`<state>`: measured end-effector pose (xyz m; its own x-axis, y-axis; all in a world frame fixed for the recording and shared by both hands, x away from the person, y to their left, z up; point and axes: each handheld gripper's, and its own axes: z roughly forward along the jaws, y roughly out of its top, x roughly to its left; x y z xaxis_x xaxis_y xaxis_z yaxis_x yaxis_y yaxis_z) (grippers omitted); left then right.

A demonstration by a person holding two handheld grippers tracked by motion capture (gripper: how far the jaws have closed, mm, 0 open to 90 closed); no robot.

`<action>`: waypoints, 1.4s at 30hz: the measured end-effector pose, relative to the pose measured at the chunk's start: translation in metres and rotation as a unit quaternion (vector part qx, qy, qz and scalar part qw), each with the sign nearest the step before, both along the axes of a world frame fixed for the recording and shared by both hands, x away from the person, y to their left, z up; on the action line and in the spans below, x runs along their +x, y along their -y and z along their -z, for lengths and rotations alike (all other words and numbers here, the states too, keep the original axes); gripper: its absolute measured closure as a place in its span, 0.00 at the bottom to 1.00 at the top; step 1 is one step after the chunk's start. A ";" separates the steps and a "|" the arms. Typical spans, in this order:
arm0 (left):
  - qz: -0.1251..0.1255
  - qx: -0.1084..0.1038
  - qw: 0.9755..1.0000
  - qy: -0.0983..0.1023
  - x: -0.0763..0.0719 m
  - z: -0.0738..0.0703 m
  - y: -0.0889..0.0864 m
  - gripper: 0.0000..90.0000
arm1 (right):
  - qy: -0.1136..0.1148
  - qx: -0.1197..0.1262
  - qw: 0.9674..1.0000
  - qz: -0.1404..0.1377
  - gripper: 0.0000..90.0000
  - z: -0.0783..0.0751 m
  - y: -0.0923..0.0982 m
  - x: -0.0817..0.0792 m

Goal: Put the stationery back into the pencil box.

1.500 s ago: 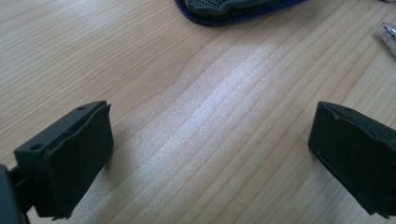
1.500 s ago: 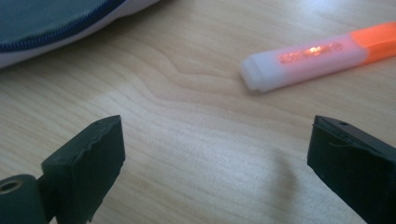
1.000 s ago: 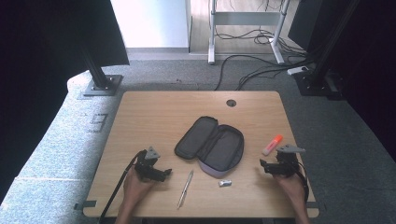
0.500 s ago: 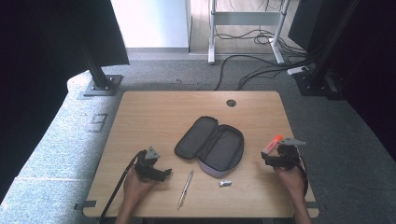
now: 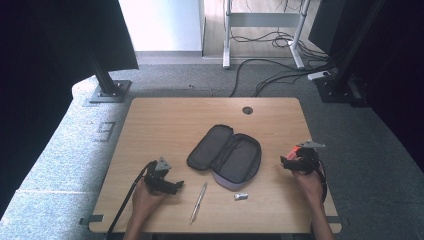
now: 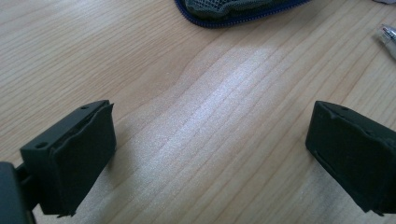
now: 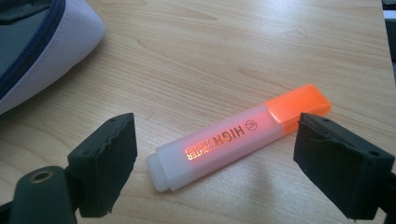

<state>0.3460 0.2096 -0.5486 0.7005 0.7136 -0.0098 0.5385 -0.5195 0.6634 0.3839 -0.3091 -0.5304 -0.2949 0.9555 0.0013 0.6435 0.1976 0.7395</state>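
Highlighter (image 7: 239, 135): flat on the table (image 5: 165, 125), at its right edge, orange cap pointing away; between the right gripper's jaws, touching neither pad.
Right gripper (image 7: 215, 163): jaws wide open, one each side of the highlighter; cap end near the right jaw.
Left gripper (image 6: 210, 154): jaws wide open over bare wood.
Case (image 5: 225, 155): unzipped, mid-table.
Pen (image 5: 198, 201): beside the left gripper.

Daylight enters from the far side, leaving a soft sheen on the table (image 6: 233, 93) ahead of the left gripper (image 6: 210, 154); the jaws nearest the lens blur slightly, shadows faint.
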 end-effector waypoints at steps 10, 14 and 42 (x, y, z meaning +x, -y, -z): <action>0.000 0.000 1.000 0.000 0.000 0.000 0.000 0.02 | -0.007 -0.010 1.000 0.015 0.15 0.004 0.000 0.012; 0.000 0.000 1.000 0.000 0.000 0.000 0.000 0.02 | -0.014 -0.015 1.000 0.018 0.15 0.008 0.000 0.015; 0.000 0.000 1.000 0.000 0.000 0.000 0.000 0.02 | -0.034 0.001 0.999 0.021 0.64 0.013 0.015 0.017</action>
<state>0.3459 0.2096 -0.5486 0.7005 0.7136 -0.0099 0.5385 -0.5194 0.6635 0.4008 -0.3245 -0.5434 -0.2546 0.9668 0.0218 0.7002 0.1688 0.6937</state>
